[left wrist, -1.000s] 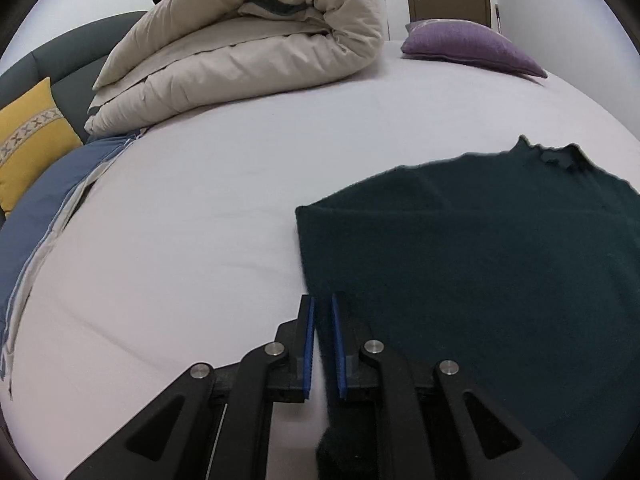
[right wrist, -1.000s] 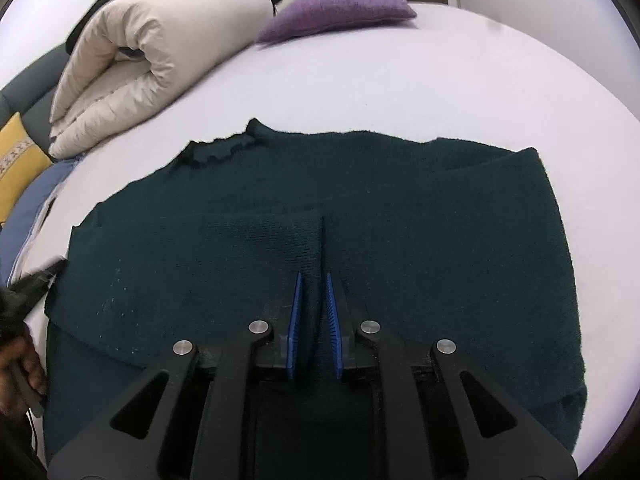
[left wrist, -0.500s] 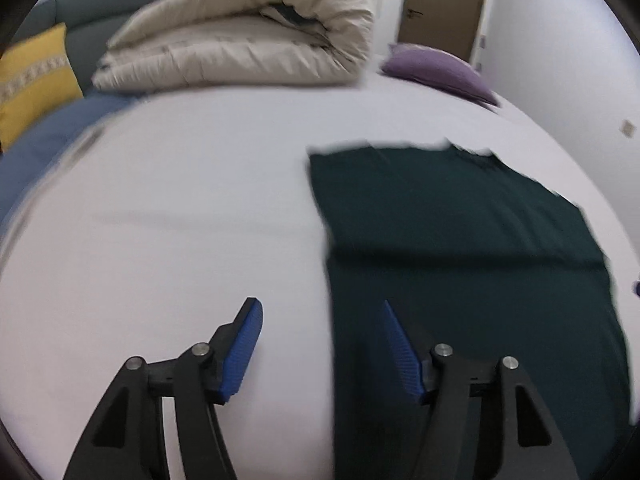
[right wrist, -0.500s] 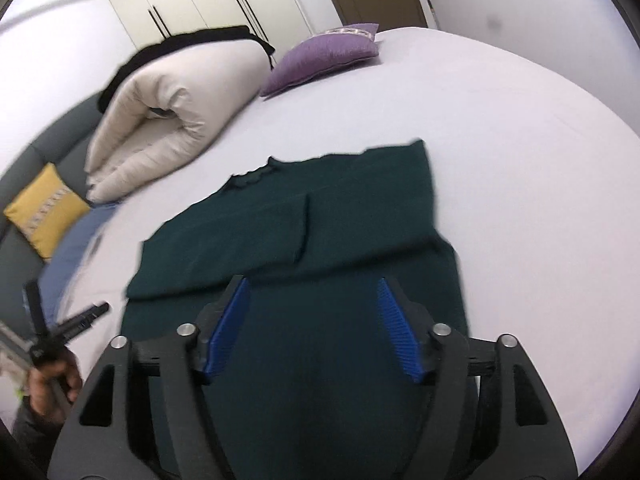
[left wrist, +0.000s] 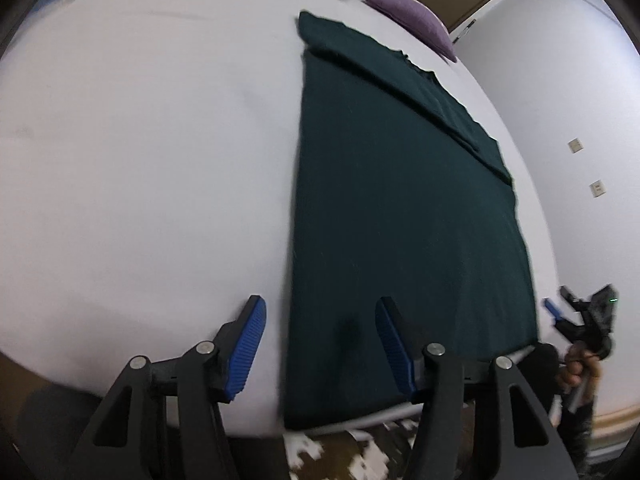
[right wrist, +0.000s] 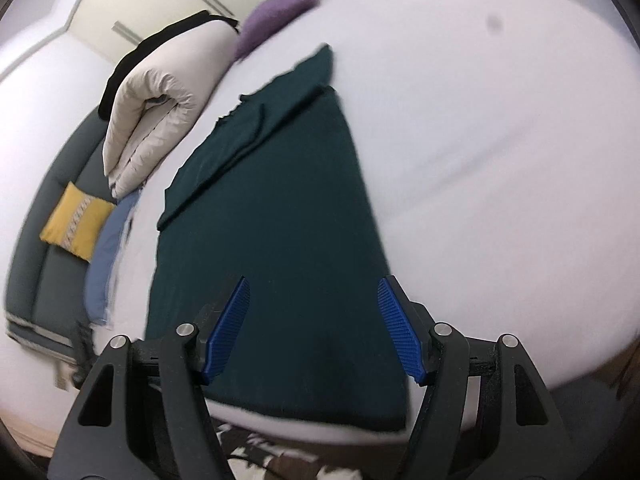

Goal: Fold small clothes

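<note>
A dark green sweater [left wrist: 404,208] lies flat on the white bed [left wrist: 140,160], sleeves folded in across its upper part; it also shows in the right wrist view [right wrist: 276,216]. My left gripper [left wrist: 320,346] is open and empty above the sweater's lower left corner, near the bed's front edge. My right gripper [right wrist: 314,330] is open and empty above the sweater's lower right corner. The right gripper also shows at the far right of the left wrist view [left wrist: 576,320], held in a hand.
A rolled beige duvet [right wrist: 160,100] and a purple pillow [right wrist: 280,16] lie at the far end of the bed. A grey sofa with a yellow cushion [right wrist: 76,222] and a blue blanket [right wrist: 106,256] lie left. A patterned rug [left wrist: 348,452] shows below the bed's edge.
Both grippers let go of the sleeves, opened wide and pulled back from the sweater's upper part to its bottom hem at the bed's front edge.
</note>
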`<state>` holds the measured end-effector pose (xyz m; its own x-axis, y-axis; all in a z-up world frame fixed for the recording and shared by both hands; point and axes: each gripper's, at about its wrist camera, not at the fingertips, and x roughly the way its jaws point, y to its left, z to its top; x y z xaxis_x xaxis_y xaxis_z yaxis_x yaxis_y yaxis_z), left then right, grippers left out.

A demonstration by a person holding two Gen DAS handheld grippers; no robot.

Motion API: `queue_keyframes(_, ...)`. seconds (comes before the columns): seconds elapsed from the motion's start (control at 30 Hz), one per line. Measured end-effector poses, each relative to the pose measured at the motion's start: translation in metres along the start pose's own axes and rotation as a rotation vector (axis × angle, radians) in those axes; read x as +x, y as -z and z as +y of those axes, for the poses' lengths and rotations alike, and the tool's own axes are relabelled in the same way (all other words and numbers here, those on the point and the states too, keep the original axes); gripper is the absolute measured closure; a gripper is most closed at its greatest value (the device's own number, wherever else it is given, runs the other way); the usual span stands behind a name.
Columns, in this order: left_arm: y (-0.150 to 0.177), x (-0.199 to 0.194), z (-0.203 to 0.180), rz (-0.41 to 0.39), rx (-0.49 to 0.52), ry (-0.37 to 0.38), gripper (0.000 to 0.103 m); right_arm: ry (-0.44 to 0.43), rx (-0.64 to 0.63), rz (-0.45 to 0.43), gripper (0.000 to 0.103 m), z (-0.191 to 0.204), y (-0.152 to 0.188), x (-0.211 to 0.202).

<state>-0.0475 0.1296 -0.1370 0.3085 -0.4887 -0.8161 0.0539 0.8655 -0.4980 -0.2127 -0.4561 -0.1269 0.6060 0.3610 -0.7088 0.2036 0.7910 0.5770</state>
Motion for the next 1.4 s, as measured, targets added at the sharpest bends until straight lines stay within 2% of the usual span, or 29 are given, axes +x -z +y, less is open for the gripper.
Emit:
queue_keyframes(0.13, 0.006, 0.006, 0.006, 0.096, -0.028, 0.104, 0.044, -0.058, 0.078, 0.082, 0.038, -0.024, 0.014, -0.001)
queue_keyframes(0.27, 0.006, 0.009, 0.017, 0.117, -0.085, 0.166, 0.047, -0.082, 0.143, 0.138, 0.038, -0.040, 0.020, 0.001)
queue_keyframes(0.43, 0.004, 0.011, 0.028, 0.126, -0.144, 0.213, 0.060, -0.058, 0.163, 0.185, 0.040, -0.044, 0.017, 0.004)
queue_keyframes(0.53, 0.003, 0.013, 0.028, 0.135, -0.142, 0.215, 0.061, -0.016, 0.153, 0.210, 0.041, -0.040, 0.012, 0.009)
queue_keyframes(0.7, 0.000, 0.014, 0.025, 0.142, -0.124, 0.199, 0.062, 0.055, 0.102, 0.315, 0.041, -0.033, -0.002, 0.026)
queue_keyframes(0.8, 0.003, 0.015, 0.026, 0.147, -0.119, 0.195, 0.073, 0.056, 0.092, 0.371, 0.042, -0.035, -0.007, 0.033)
queue_keyframes(0.87, 0.005, 0.015, 0.027, 0.151, -0.116, 0.185, 0.086, 0.051, 0.089, 0.405, 0.042, -0.036, -0.008, 0.035)
queue_keyframes(0.97, 0.005, 0.016, 0.026, 0.153, -0.105, 0.166, 0.095, 0.041, 0.082, 0.444, 0.042, -0.038, -0.007, 0.039)
queue_keyframes(1.23, 0.007, 0.010, 0.024, 0.131, -0.088, 0.153, 0.096, -0.028, 0.124, 0.424, 0.042, -0.042, 0.006, 0.043)
queue_keyframes(1.4, 0.009, 0.007, 0.022, 0.114, -0.094, 0.157, 0.097, -0.054, 0.121, 0.405, 0.060, -0.042, 0.014, 0.044)
